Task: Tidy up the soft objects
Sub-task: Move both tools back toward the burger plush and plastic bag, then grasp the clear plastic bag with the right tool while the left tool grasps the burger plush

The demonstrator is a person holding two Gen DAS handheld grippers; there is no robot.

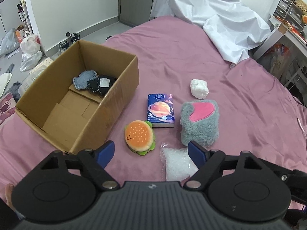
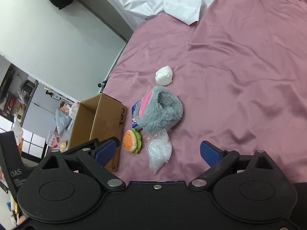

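An open cardboard box [image 1: 122, 88] stands on the pink bed at left, with grey and black fabric pieces [image 1: 92, 82] in its far end. Beside it lie a burger plush [image 1: 139, 137], a blue tissue pack [image 1: 161, 110], a grey fluffy pouch with a pink patch [image 1: 199, 122], a white wad [image 1: 199, 88] and a clear bubble bag [image 1: 177, 163]. My left gripper [image 1: 151, 153] is open and empty, above the burger plush and bubble bag. My right gripper [image 2: 158, 152] is open and empty, with the bubble bag [image 2: 159, 151] between its fingers; the burger plush [image 2: 132, 140], pouch [image 2: 161, 113] and box [image 2: 101, 124] show there too.
A crumpled white sheet [image 1: 216, 17] covers the bed's far end. Bags and clutter [image 1: 30, 48] lie on the floor left of the bed. A shelf unit [image 1: 287, 17] stands at the far right. The pink bedspread [image 2: 239, 76] stretches to the right.
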